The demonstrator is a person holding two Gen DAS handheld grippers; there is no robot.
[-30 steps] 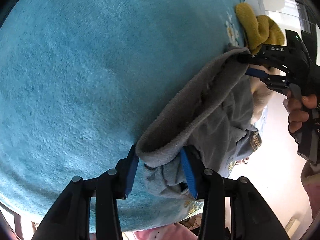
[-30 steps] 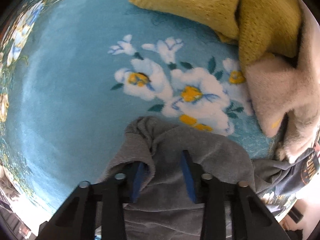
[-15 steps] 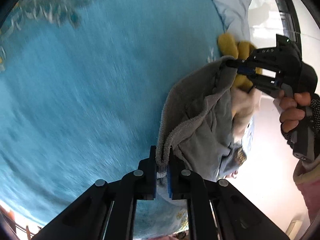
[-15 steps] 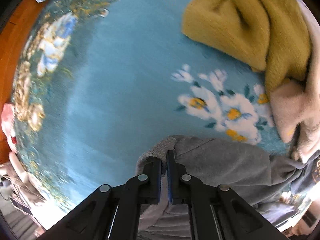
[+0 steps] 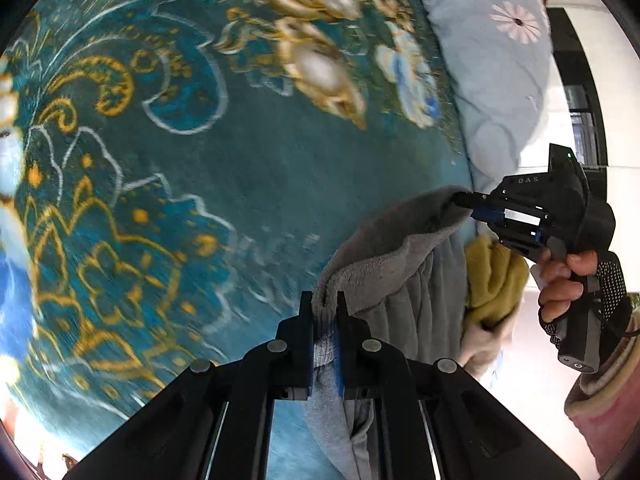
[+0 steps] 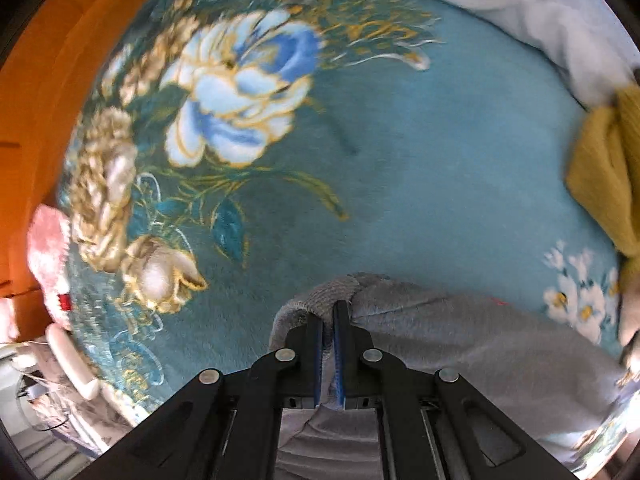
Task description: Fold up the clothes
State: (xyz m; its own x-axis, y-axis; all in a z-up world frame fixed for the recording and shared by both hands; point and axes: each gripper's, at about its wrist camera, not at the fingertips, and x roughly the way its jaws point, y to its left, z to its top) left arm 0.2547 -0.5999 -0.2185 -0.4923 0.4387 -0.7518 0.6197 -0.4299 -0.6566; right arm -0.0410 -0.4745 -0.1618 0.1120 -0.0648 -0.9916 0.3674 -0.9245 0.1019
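Both tongs, left [image 5: 324, 320] and right [image 6: 328, 320], clamped on soft grey fleece garment [image 5: 400, 248]; carrying step, lifted over teal floral blanket [image 5: 280, 184]; next: spreading flat there.

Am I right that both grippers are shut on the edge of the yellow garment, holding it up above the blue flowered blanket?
Not quite: the garment they grip is grey, not yellow. The left wrist view shows the left gripper and the right gripper both shut on the grey garment above the blue flowered blanket. The yellow garment lies beyond it, ungripped.
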